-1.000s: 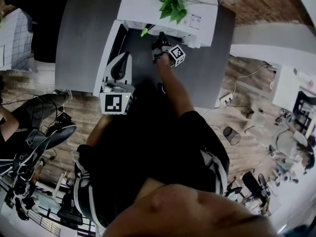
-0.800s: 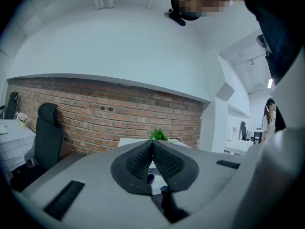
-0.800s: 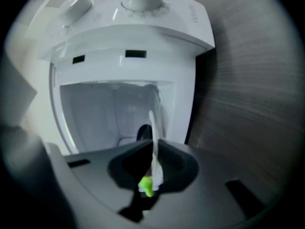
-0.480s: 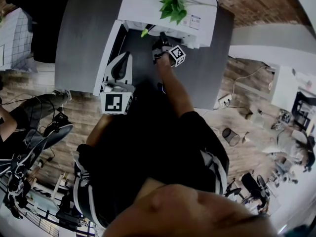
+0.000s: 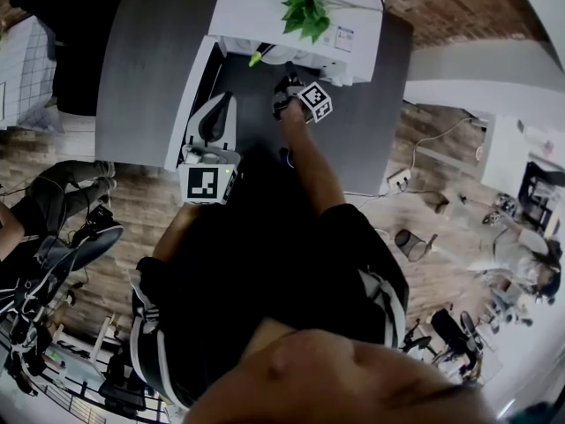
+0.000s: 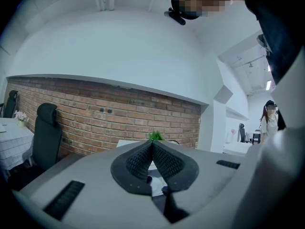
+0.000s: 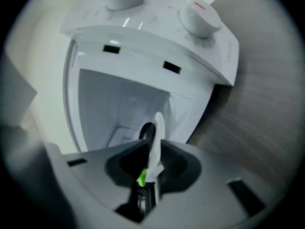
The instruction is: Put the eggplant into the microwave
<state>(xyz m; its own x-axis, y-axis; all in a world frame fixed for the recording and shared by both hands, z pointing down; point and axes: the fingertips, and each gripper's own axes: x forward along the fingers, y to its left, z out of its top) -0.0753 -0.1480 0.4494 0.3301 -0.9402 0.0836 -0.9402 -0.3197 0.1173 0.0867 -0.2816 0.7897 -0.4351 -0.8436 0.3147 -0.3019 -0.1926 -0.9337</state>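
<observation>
The white microwave [image 5: 256,7] stands at the back of the dark grey table [image 5: 150,60], its door [image 5: 190,104] swung open to the left. In the right gripper view its pale empty cavity [image 7: 119,104] fills the frame just ahead of the jaws. My right gripper [image 5: 282,67] is at the opening, shut on the eggplant [image 7: 153,142], which shows as a thin pale and dark strip with a green stem end [image 7: 142,178]. The green stem [image 5: 257,57] also shows at the cavity's mouth. My left gripper [image 5: 221,104] rests by the open door, shut and empty, pointing up at the room.
A green potted plant [image 5: 305,3] sits on top of the microwave. Two round knobs [image 7: 199,17] are on its control panel. A brick wall [image 6: 95,113] and a dark office chair [image 6: 45,137] lie beyond the table. People and chairs are around the floor.
The right gripper with the eggplant has edged slightly further toward the microwave opening. The left gripper has stayed where it was.
</observation>
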